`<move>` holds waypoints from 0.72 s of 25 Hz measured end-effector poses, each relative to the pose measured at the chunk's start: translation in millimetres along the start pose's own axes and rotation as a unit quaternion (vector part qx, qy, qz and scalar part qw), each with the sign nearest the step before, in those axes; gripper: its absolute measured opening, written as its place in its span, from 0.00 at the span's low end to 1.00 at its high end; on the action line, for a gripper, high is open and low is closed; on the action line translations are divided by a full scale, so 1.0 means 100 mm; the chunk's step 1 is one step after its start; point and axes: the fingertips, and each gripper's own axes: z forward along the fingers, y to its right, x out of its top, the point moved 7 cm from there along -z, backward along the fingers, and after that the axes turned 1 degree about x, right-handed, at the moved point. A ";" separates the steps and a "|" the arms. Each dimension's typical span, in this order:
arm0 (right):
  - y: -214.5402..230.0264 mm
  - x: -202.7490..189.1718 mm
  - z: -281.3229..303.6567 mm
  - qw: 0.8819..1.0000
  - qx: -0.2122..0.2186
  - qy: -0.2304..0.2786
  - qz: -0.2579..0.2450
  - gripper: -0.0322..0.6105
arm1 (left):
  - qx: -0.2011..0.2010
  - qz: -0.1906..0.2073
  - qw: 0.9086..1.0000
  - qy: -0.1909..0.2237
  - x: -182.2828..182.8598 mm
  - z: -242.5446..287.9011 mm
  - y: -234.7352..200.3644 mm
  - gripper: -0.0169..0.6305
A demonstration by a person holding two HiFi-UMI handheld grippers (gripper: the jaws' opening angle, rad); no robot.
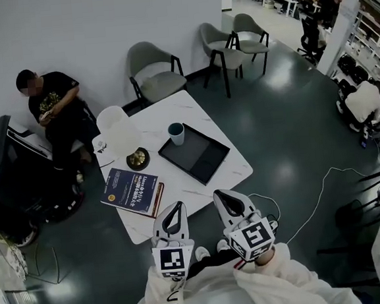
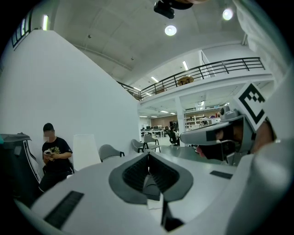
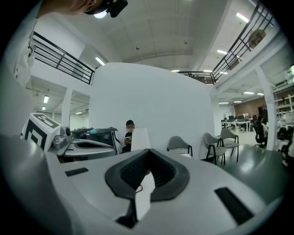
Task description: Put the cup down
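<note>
A dark teal cup (image 1: pixel 176 133) stands upright on the white table (image 1: pixel 231 174), at the far corner of a black tray (image 1: pixel 197 155). Neither gripper holds it. My left gripper (image 1: pixel 174 209) and right gripper (image 1: pixel 223 198) hover side by side over the table's near edge, close to my body and well short of the cup. In the left gripper view the left gripper (image 2: pixel 148 157) has its jaws pressed together with nothing between them. The right gripper (image 3: pixel 148 155) looks the same in its own view. Neither gripper view shows the cup.
A white lamp (image 1: pixel 118 129) on a brass base and a blue book (image 1: pixel 132 189) sit on the table's left side. A person (image 1: pixel 55 103) sits by the wall at left. Grey chairs (image 1: pixel 158 76) stand behind the table. A cable (image 1: pixel 316 200) lies on the floor at right.
</note>
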 end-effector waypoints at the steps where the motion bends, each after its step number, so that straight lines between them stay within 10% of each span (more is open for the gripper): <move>1: 0.03 0.01 0.00 1.000 0.002 0.000 0.000 0.06 | 0.001 0.000 1.000 -0.002 0.01 0.01 0.01 0.05; 18: 0.46 0.22 -0.13 0.999 0.038 0.017 -0.001 0.06 | 0.022 0.013 1.000 -0.001 0.26 0.27 0.44 0.04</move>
